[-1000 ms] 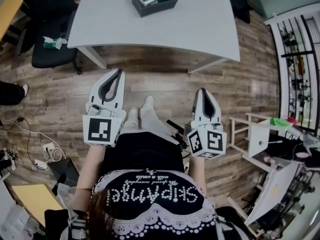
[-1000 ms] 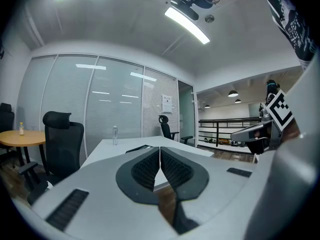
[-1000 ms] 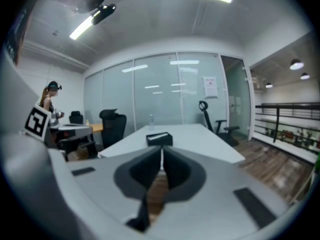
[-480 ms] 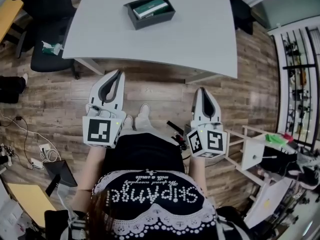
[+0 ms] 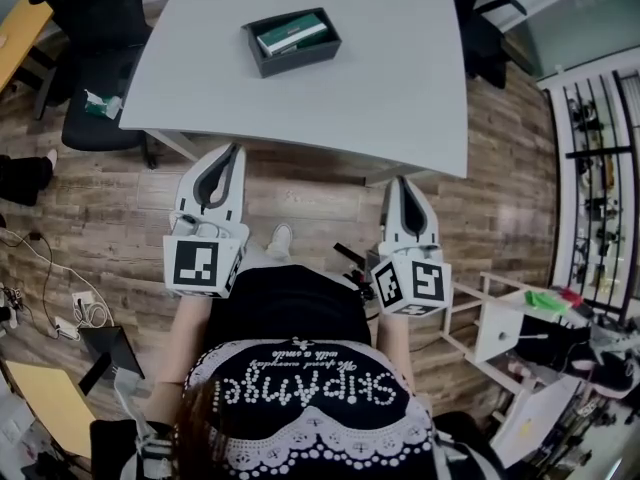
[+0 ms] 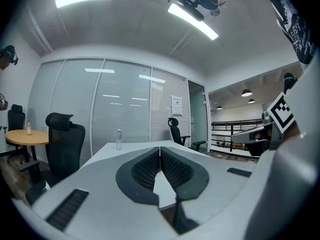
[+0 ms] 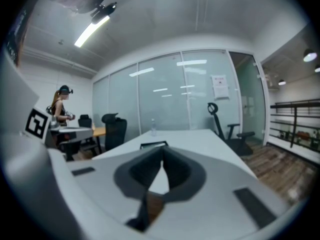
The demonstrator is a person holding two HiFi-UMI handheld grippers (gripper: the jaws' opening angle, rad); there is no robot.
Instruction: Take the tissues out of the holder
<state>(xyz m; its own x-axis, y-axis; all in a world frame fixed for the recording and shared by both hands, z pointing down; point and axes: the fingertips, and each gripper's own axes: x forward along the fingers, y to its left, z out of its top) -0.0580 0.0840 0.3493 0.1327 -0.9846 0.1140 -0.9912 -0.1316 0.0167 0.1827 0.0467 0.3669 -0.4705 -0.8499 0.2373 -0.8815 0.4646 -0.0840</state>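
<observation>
Left hand-held gripper point(image 5: 238, 148) closed, tissues point(image 5: 290, 34) part-hidden — holder point(image 5: 298, 60)

Dark rectangular holder point(image 5: 296, 61), open-topped, on the pale table point(image 5: 400, 58) — green-and-white tissue pack point(image 5: 291, 34) lying flat inside

The desk point(image 5: 400, 78) top is mostly open. It's a clear run in from the near edge, bare surface the whole way across. The only real obstacle is the black holder point(image 5: 300, 66), left of the middle and set back from the near edge, with room all round it. A water bottle point(image 6: 119, 139) stands way back by the far end. A black office chair point(image 5: 95, 58) crowds the left edge and a second chair point(image 5: 482, 23) sits off the right side. A white rack point(image 5: 497, 320) stands on the floor, well apart from the desk.
</observation>
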